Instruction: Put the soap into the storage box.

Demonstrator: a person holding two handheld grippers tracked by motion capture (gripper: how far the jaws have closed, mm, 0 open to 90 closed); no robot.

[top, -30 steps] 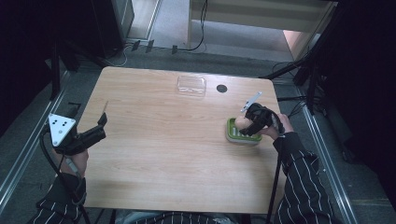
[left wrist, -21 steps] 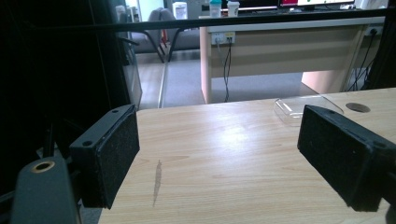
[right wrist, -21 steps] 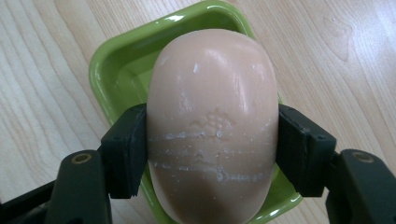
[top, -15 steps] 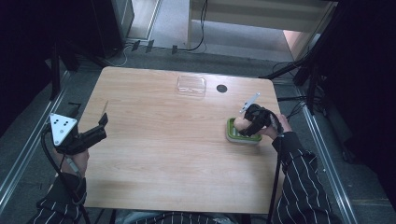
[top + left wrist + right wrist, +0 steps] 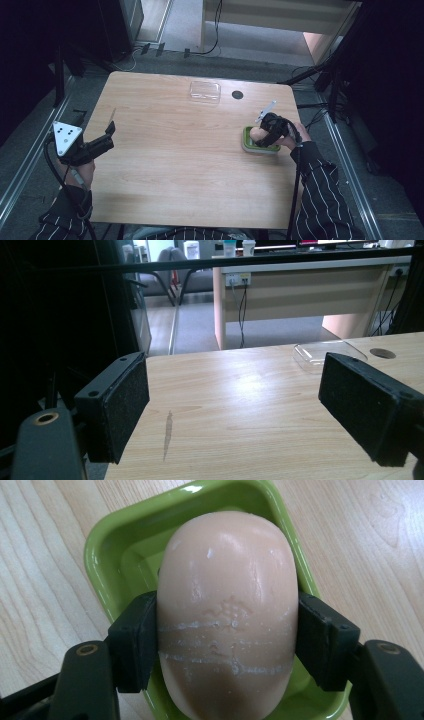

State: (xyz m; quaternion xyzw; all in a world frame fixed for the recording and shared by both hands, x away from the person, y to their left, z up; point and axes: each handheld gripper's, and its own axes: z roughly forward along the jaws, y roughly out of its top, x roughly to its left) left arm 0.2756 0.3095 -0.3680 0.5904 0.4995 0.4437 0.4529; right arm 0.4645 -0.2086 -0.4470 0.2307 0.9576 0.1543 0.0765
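Seemingly one soap bar point(image 5: 227, 615), one green dish point(image 5: 120, 545)

in the right gripper view the soap point(image 5: 227, 615) runs off the bottom edge and covers most of the green dish point(image 5: 120, 545), whose lower rim is also cut off. in the high view the right gripper point(image 5: 262, 134) hides much of that dish, and whether the soap touches its floor cannot be told. in the left gripper view a black pad point(image 5: 372, 402) blocks one corner of the clear tray point(image 5: 320, 351).
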